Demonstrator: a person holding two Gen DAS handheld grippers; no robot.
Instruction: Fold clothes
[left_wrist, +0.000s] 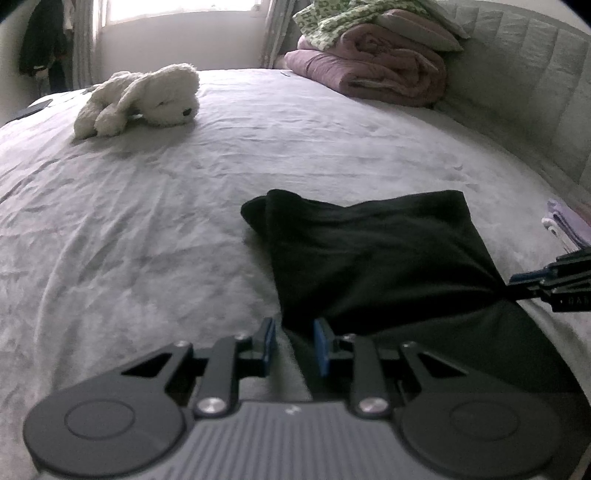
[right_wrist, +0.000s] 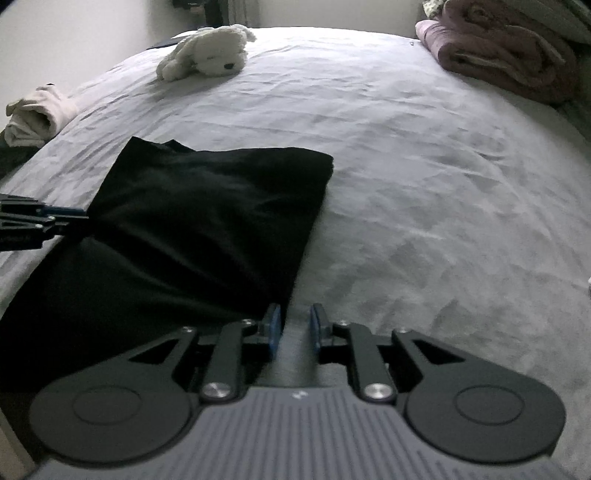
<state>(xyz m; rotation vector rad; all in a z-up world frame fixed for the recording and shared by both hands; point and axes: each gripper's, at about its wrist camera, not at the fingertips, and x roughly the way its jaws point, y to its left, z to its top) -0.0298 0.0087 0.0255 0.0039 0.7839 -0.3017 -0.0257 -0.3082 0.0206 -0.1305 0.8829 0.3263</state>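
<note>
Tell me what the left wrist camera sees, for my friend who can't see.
A black garment lies partly folded on a grey bed, with the left gripper at its near corner, jaws slightly apart. The right gripper reaches its right edge. Farther back lie a white plush dog and stacked blankets.

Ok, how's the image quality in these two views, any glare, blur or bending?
Left wrist view: the window is blown out white, the bed bulges from fisheye distortion, and the black garment loses all fold detail. Right wrist view: dim and soft overall, the stuffed dog slightly blurred, corners vignetted.
</note>
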